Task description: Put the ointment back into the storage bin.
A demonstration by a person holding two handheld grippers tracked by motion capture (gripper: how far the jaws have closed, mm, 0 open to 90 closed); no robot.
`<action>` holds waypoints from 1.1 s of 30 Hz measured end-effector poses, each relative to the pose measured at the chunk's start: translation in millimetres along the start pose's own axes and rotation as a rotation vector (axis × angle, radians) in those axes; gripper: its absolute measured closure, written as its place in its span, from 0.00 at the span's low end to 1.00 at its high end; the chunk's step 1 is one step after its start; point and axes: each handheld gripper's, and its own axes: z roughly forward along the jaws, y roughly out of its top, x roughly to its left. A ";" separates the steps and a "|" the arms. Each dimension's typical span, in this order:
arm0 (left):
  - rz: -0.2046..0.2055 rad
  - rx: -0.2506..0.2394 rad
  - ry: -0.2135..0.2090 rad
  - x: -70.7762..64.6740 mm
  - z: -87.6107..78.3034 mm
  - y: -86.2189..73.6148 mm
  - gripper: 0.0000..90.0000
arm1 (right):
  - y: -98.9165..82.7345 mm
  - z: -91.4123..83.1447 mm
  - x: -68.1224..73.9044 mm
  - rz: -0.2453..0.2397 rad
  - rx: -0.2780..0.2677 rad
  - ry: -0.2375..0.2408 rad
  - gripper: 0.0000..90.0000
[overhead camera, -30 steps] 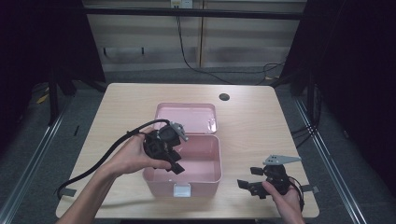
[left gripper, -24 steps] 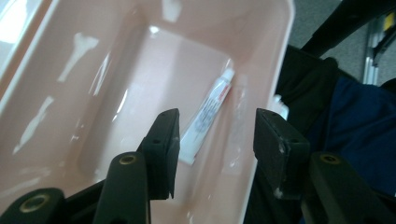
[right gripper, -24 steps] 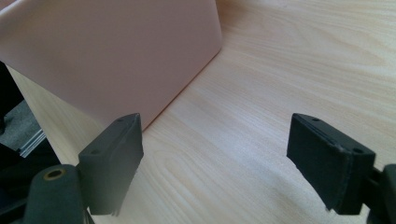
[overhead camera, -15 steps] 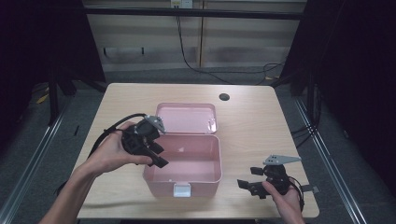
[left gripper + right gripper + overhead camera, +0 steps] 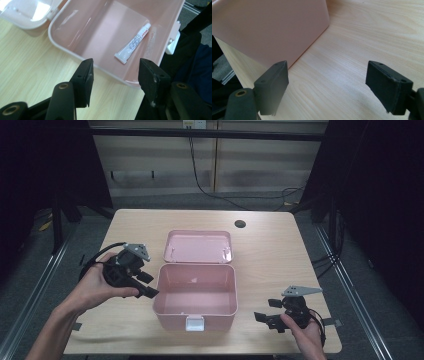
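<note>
Lab (dark curtains (image 5: 385, 195), rig frame (image 5: 200, 132))

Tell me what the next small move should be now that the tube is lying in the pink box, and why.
Probably swing the left gripper toward the lid to start closing it. The tube lies loose on the floor of the pink box, and the left jaws, which have just been opening, stand apart with nothing between them outside the rim. The lid lies flat open behind the box.

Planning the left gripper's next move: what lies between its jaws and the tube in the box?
In the left gripper view, the pink box's near wall separates the left gripper from the tube; the jaws hold nothing.
</note>
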 end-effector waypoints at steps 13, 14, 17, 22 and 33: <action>-0.084 -0.059 0.042 10.0 4.3 -46.2 0.49 | -0.2 0.4 -0.5 0.001 0.004 -0.004 0.20; -0.101 -0.074 0.047 9.6 6.3 -49.6 0.49 | -0.3 -0.1 -0.2 0.002 0.002 -0.003 0.20; -0.110 -0.054 0.045 13.1 11.0 -61.1 0.48 | -0.3 0.0 -0.7 0.006 0.003 -0.007 0.20; -0.141 -0.059 0.051 19.6 19.1 -78.6 0.47 | -0.3 0.6 -0.8 -0.002 0.000 -0.009 0.20; -0.201 -0.058 0.078 26.4 46.8 -104.9 0.46 | -0.7 1.4 -1.3 0.005 0.009 -0.014 0.20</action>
